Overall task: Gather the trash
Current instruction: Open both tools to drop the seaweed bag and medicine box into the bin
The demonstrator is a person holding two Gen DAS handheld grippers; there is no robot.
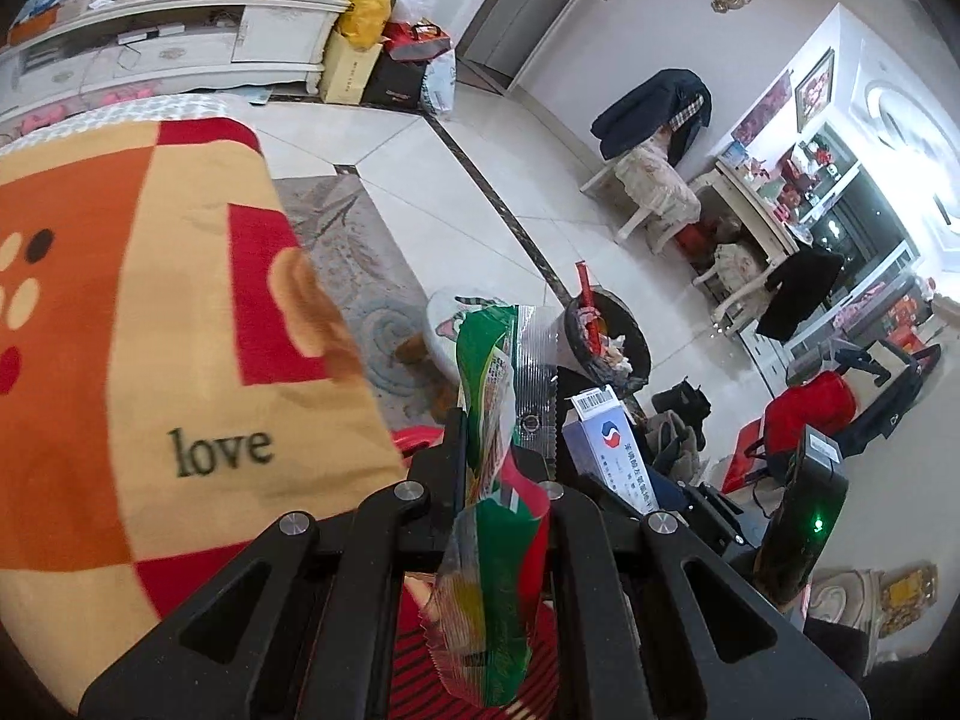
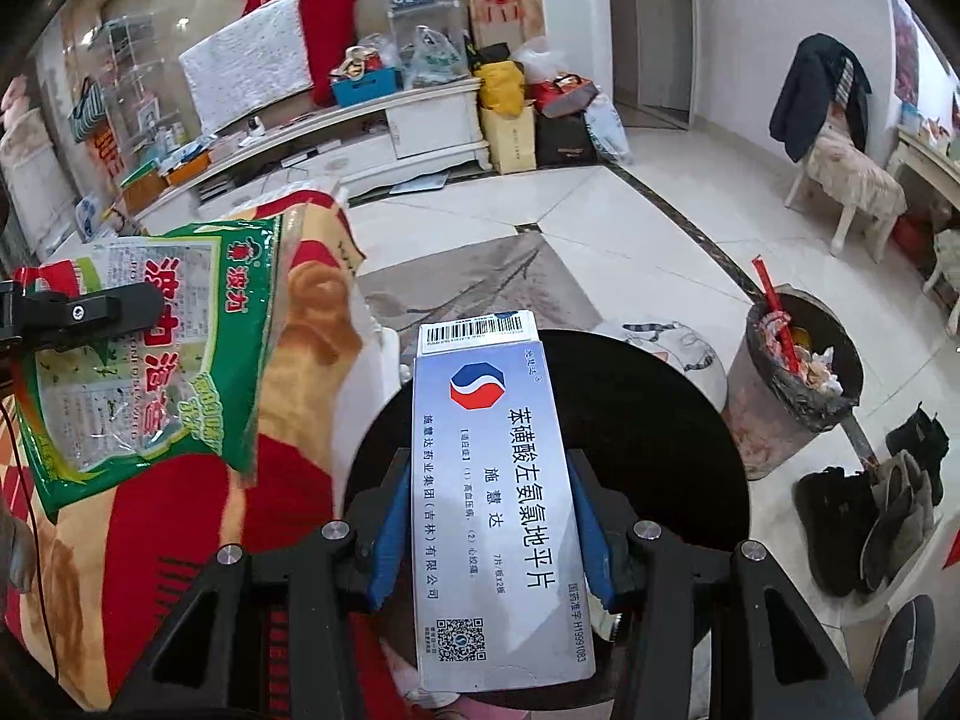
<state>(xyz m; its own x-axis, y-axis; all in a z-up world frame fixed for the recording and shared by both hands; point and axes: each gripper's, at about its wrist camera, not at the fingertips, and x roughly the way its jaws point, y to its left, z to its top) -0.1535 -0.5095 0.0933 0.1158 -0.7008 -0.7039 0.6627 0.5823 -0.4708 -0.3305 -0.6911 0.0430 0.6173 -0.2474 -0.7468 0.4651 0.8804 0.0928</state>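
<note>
White floor tiles (image 2: 630,240) are spreading across the room, and an orange, cream and red blanket (image 1: 150,312) printed with "love" is lying draped at the left of both views. Beyond it, a bin (image 2: 786,384) lined with a dark bag is standing on the floor, already filled with crumpled wrappers and a red stick poking up over its rim. Below the right tool, a round black stool top (image 2: 660,420) is showing, near the bin and apart from it. Right tool (image 2: 492,516) is grasping a pale blue medicine box (image 2: 498,480), its blue pads pressing on the two long sides, with the barcode end pointing away from the camera. Left tool (image 1: 504,450) is clenched on a green snack wrapper (image 1: 486,372), which is standing up between the narrow jaws and trailing back toward the camera; from the right wrist the same wrapper is hanging flat and open-faced over the blanket.
</note>
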